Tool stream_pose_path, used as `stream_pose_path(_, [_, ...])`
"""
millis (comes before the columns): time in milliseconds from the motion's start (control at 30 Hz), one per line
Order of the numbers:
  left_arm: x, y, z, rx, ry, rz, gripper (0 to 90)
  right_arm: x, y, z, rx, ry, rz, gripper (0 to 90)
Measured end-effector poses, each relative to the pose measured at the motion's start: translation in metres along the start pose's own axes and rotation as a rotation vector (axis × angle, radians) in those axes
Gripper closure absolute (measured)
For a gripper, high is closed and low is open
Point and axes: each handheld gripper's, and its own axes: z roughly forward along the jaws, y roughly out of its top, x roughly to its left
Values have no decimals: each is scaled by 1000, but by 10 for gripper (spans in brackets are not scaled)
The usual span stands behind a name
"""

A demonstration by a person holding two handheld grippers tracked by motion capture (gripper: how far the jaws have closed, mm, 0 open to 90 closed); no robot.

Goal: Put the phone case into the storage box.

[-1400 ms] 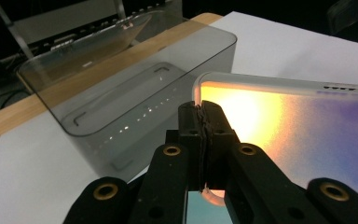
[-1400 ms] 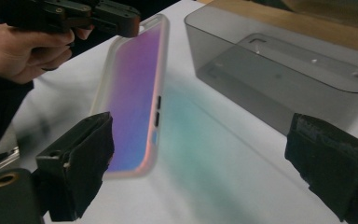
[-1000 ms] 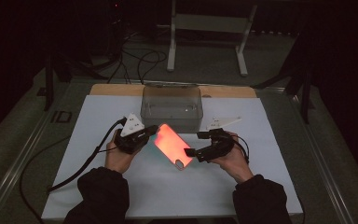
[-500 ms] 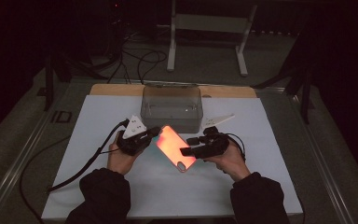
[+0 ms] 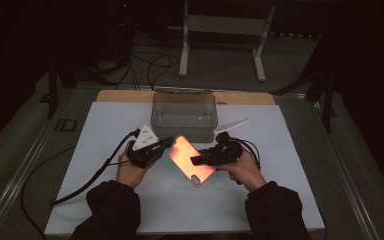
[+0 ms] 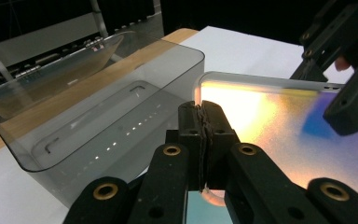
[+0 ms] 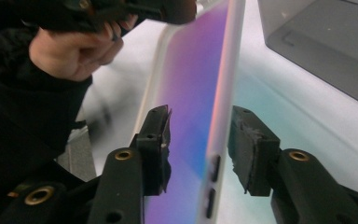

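The phone case [image 5: 191,160] (glowing orange-pink) hangs above the white mat [image 5: 105,125], just before the clear box [image 5: 184,114]. The left gripper [image 5: 167,145] pinches its corner; the right gripper's [image 5: 196,161] closing jaws straddle its edge, not yet pressing.

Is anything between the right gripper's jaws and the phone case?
Nothing visible. The right gripper has been closing, and its jaws already straddle the phone case, with a gap left on each side. The left gripper pinches the case's far edge, clear of them.
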Motion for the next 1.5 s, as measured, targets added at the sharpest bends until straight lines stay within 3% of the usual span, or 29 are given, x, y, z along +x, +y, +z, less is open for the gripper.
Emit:
stream_pose_path(267, [-2, -1, 1, -35, -22, -1, 892, -5, 4, -2, 17, 53, 52, 690])
stream_pose_path(633, [-4, -5, 9, -43, -50, 15, 890, -8, 2, 1, 69, 103, 120, 751])
stream_pose_path(967, [-5, -8, 16, -41, -78, -1, 883, -8, -2, 6, 140, 83, 243, 797])
stream_pose_path(1100, [-5, -9, 17, -35, -78, -8, 882, -6, -3, 9, 161, 69, 250, 802])
stream_pose_path(1167, [-5, -9, 17, -34, -81, -11, 881, -6, -4, 9, 158, 34, 248, 816])
stream_pose_path(1300, [-6, -9, 16, -32, -86, -18, 872, -7, -5, 8, 142, 15, 245, 821])
stream_pose_path(1500, [-6, -8, 13, -54, -119, -42, 729, -6, -6, 11, 142, -5, 242, 821])
